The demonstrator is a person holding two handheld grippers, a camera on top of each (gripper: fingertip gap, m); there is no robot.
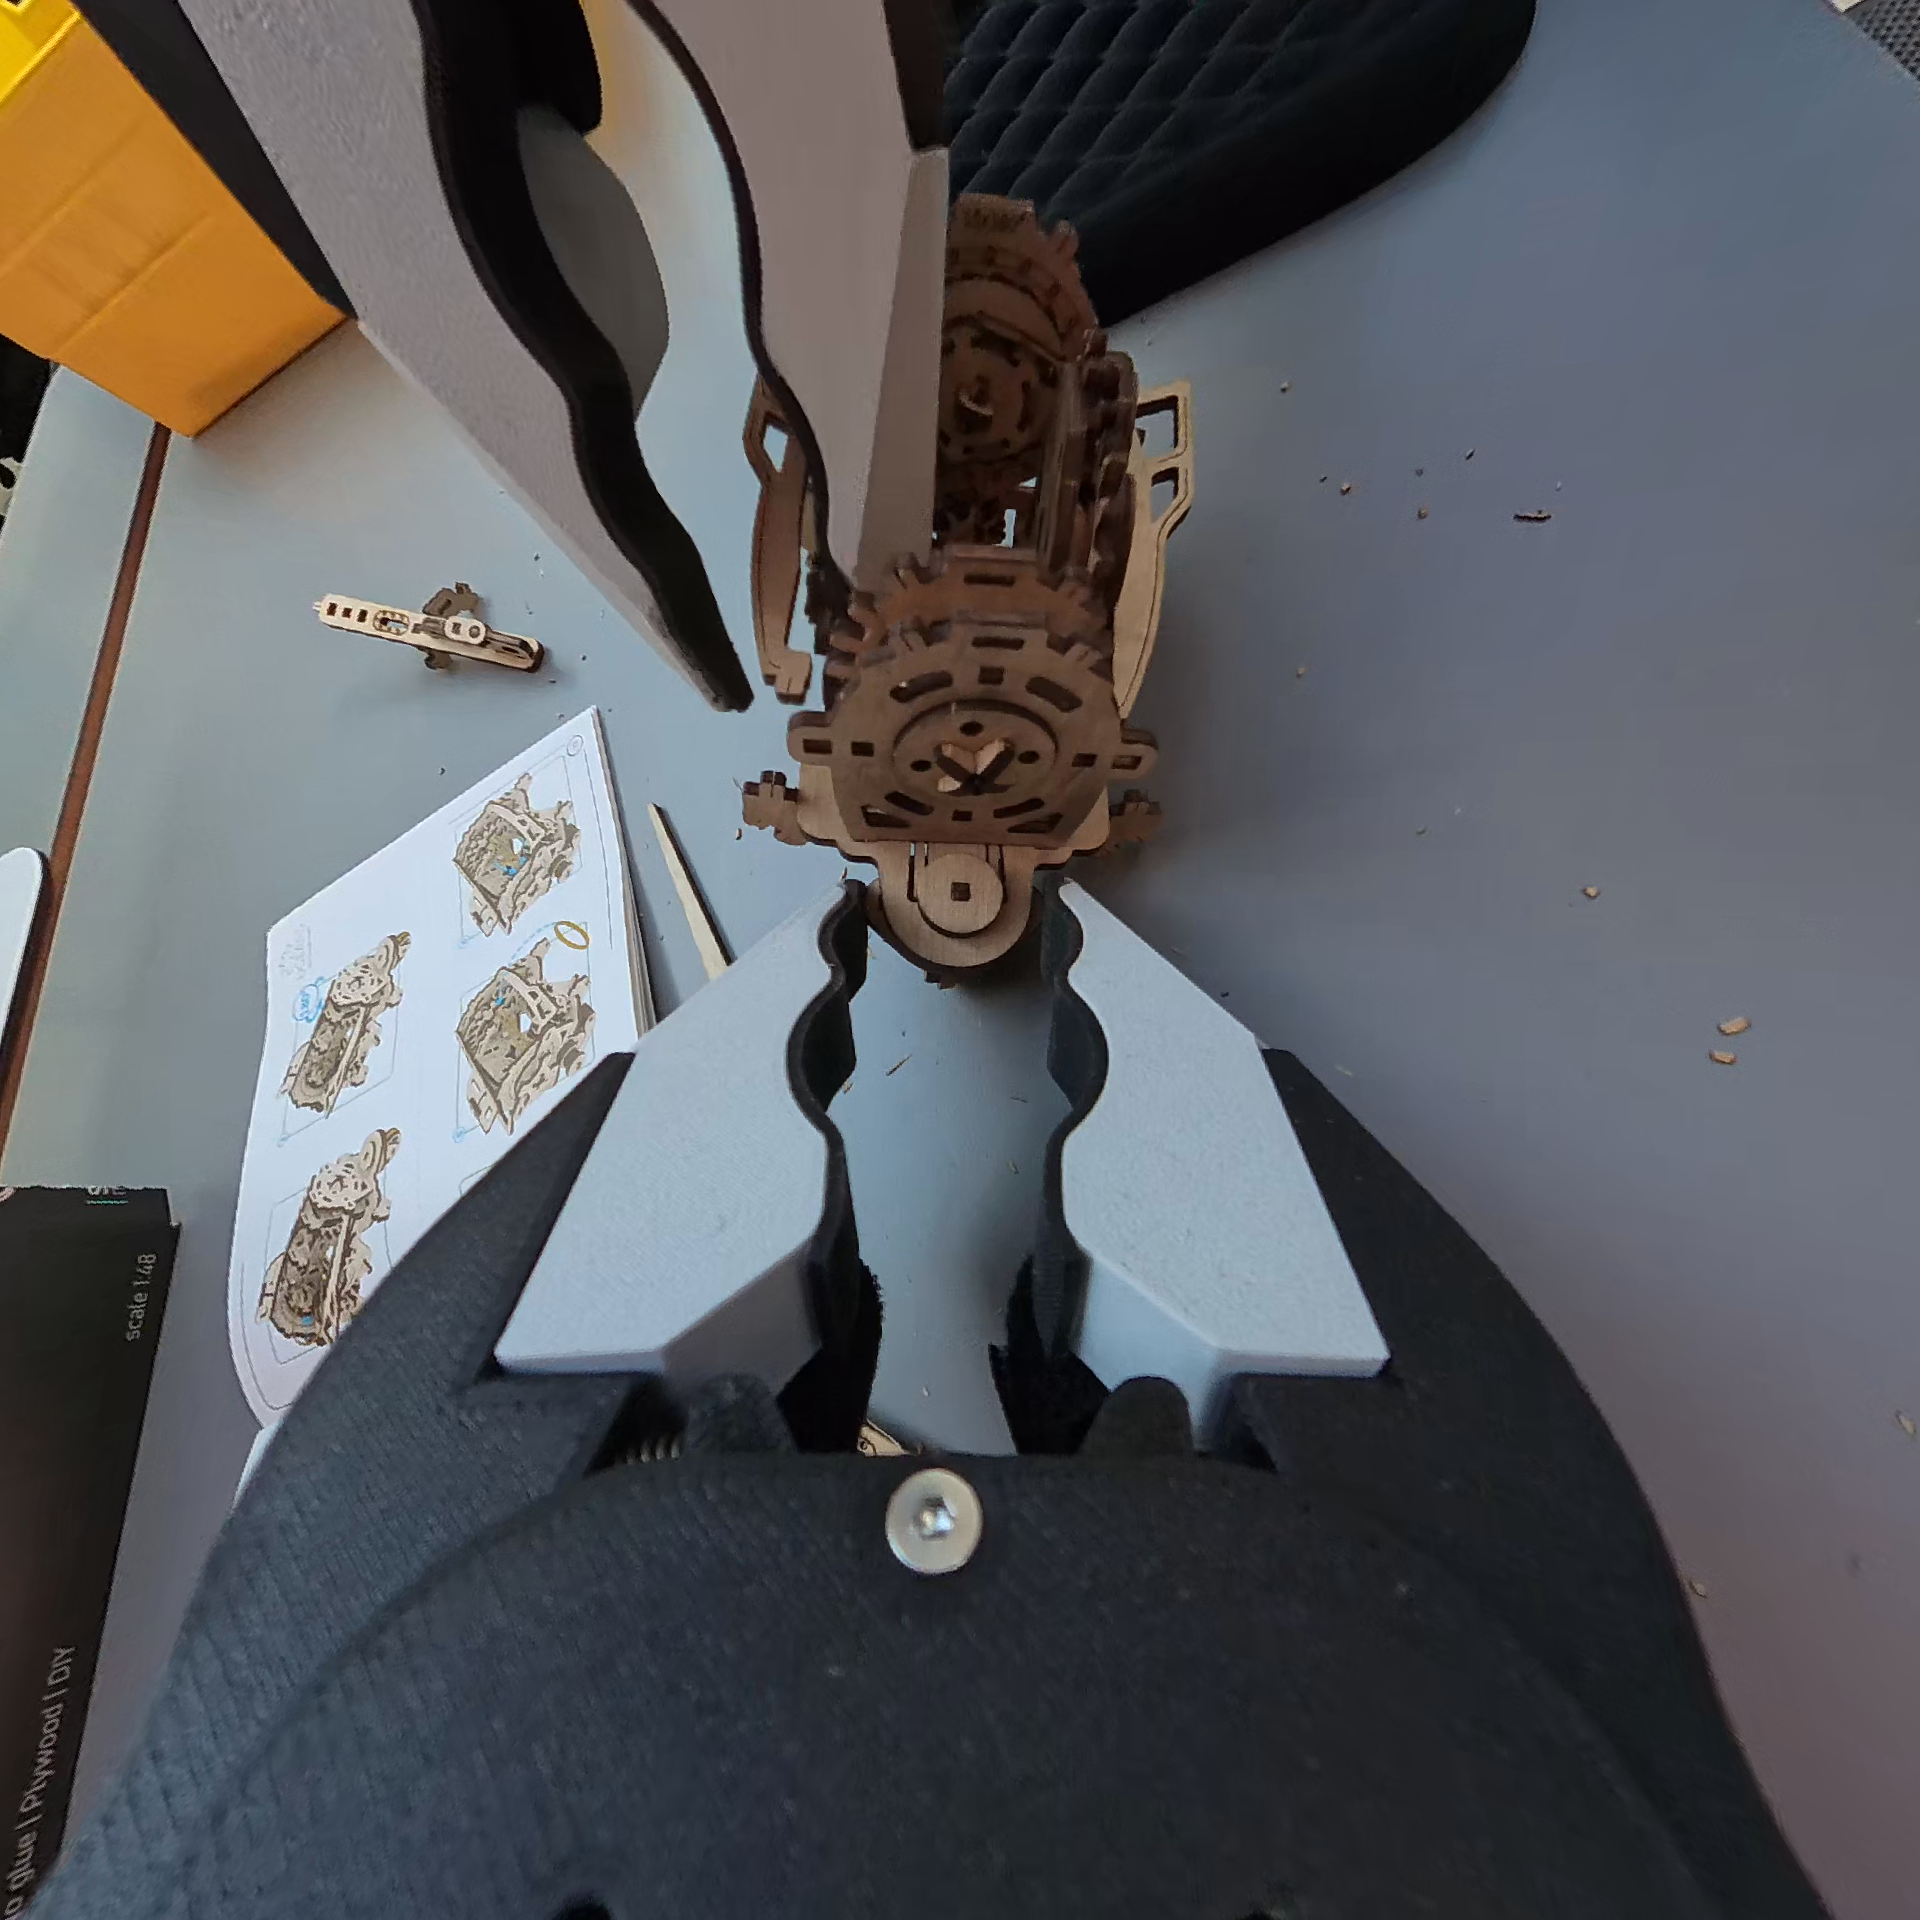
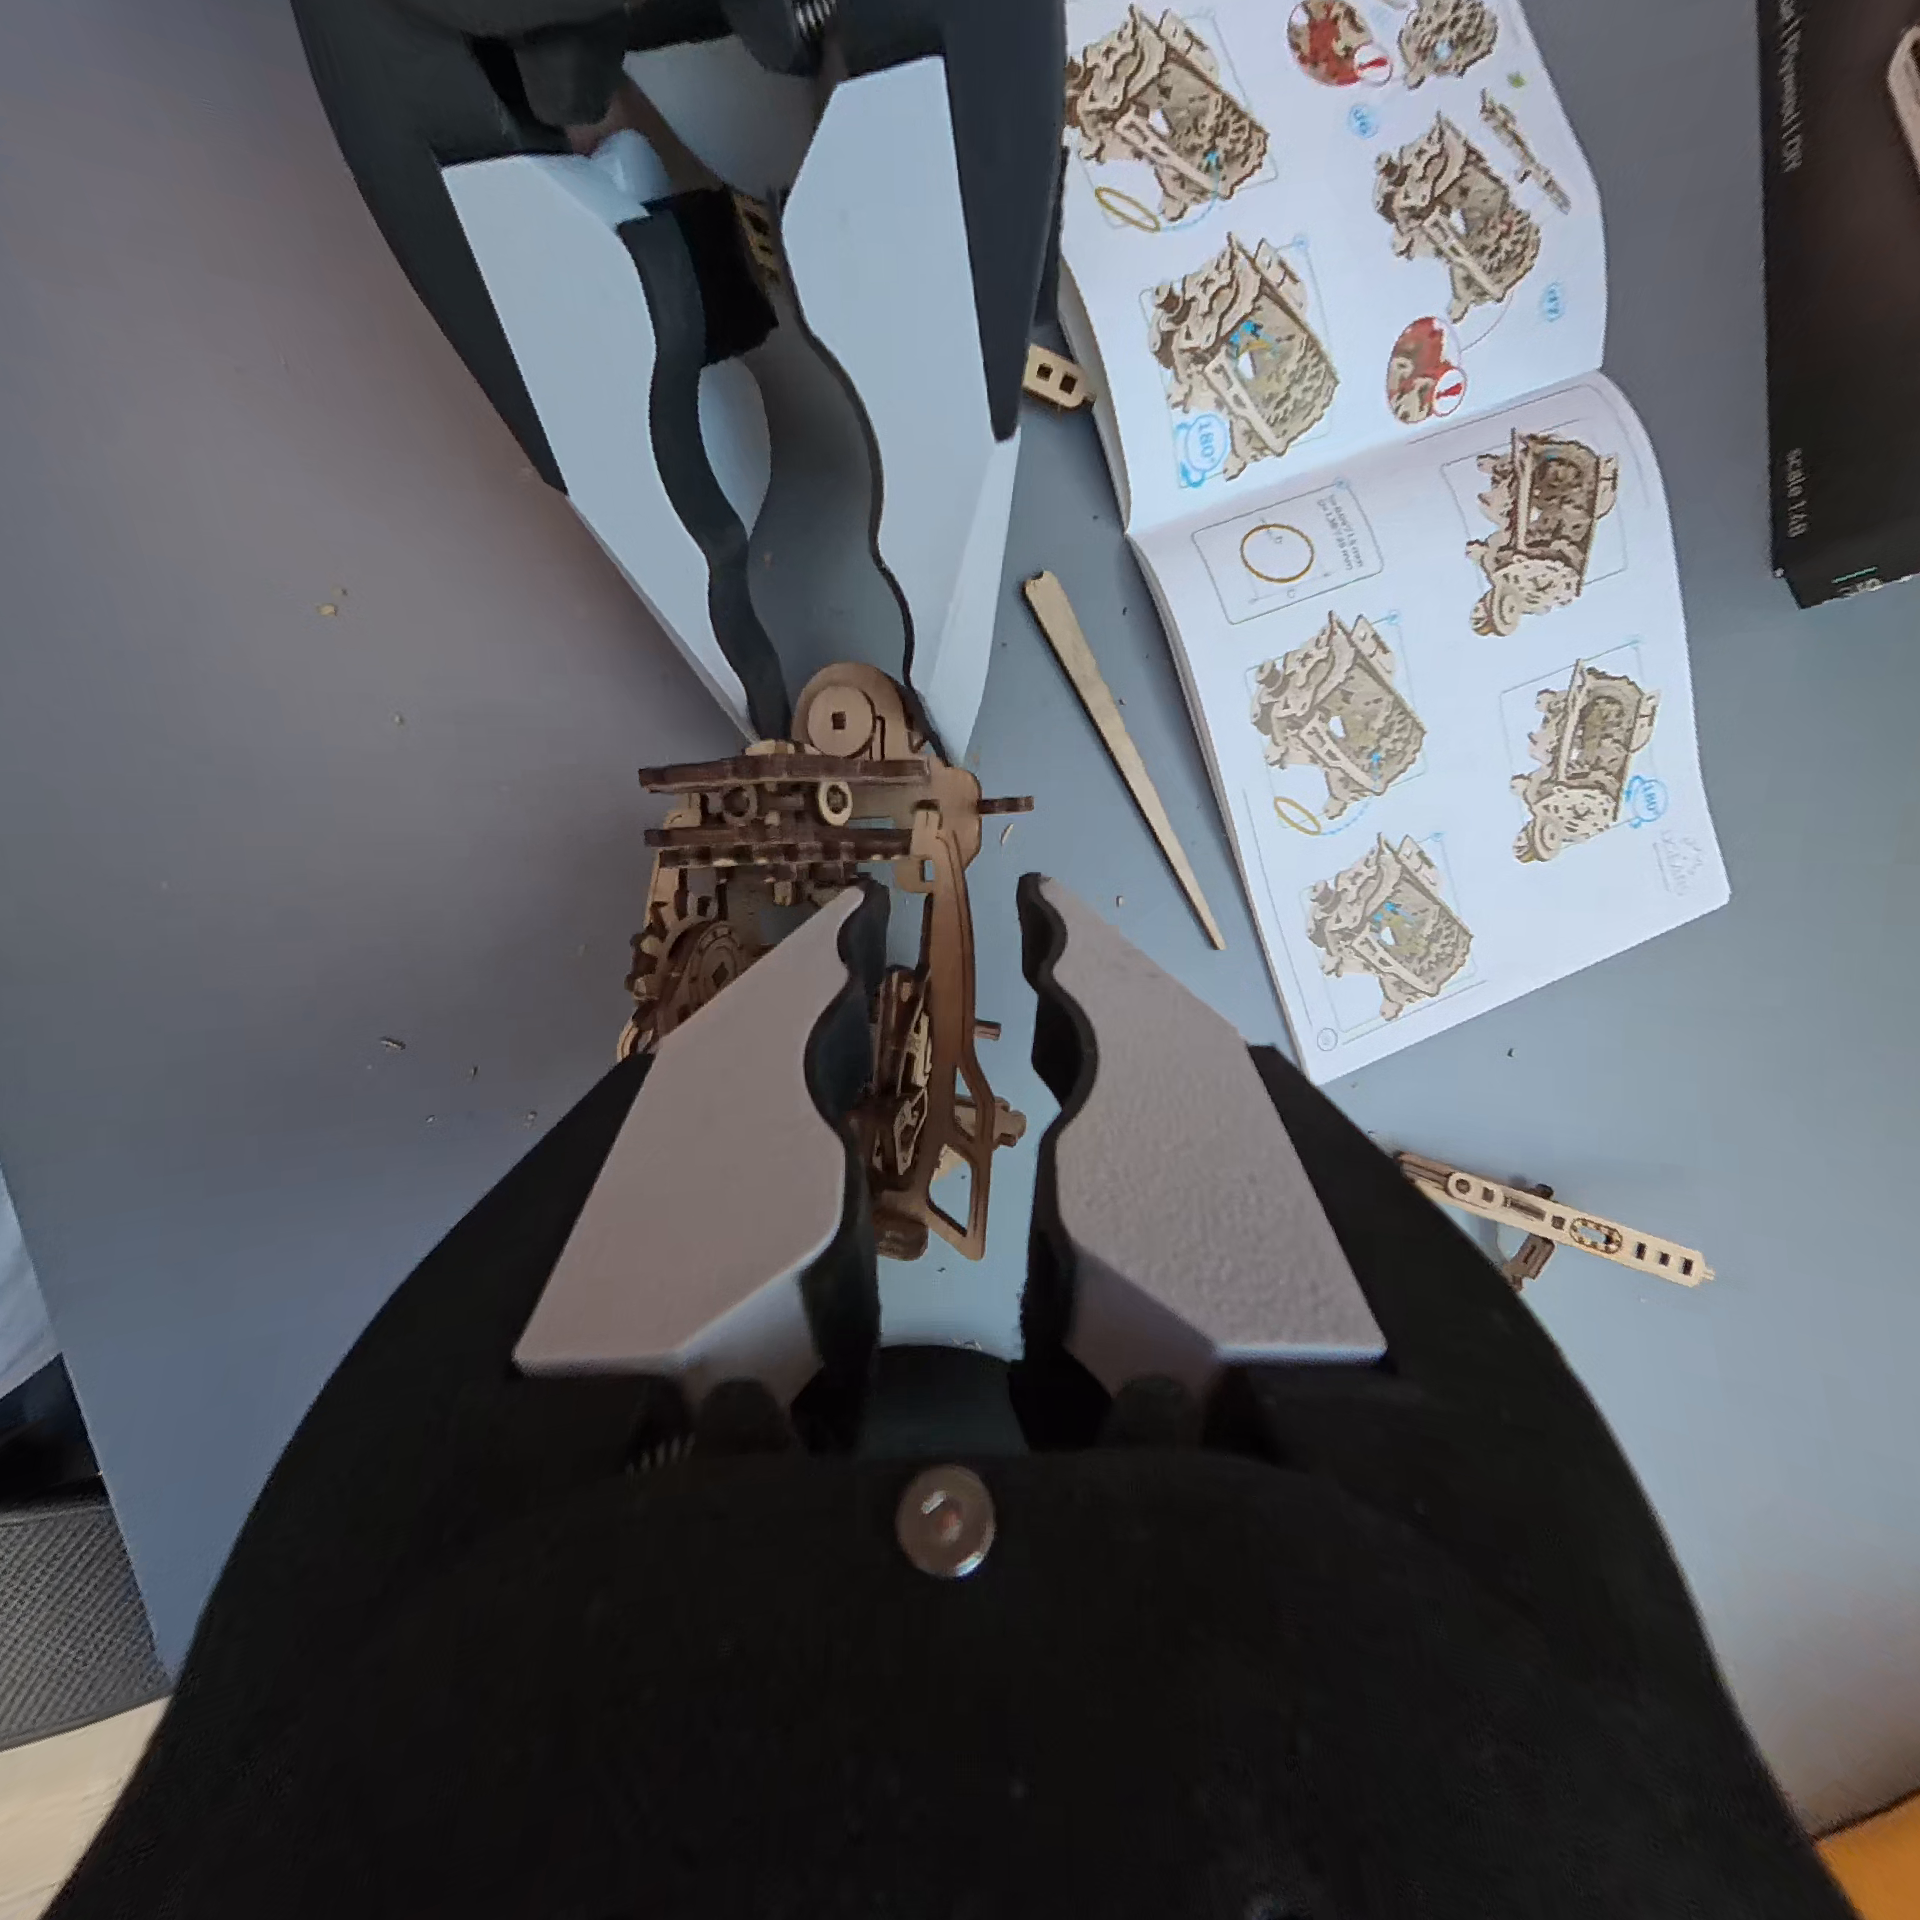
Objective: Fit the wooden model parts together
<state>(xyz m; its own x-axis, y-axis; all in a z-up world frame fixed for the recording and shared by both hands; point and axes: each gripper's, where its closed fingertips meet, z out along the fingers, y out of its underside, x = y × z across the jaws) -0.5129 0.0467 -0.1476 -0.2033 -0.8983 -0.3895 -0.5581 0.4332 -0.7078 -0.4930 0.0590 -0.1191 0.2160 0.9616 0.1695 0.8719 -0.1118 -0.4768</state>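
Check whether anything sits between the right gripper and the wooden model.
Nothing visible does. The right gripper is open with its fingers already astride the wooden model's side frame, and the left gripper holds the model's round end from the opposite side.

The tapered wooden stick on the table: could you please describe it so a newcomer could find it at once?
Start at the open instruction booklet on the grey table. Along its spine-side edge, between it and the wooden model, lies the tapered wooden stick. Unlike the slotted strip nearby, it is plain, narrowing to a point.
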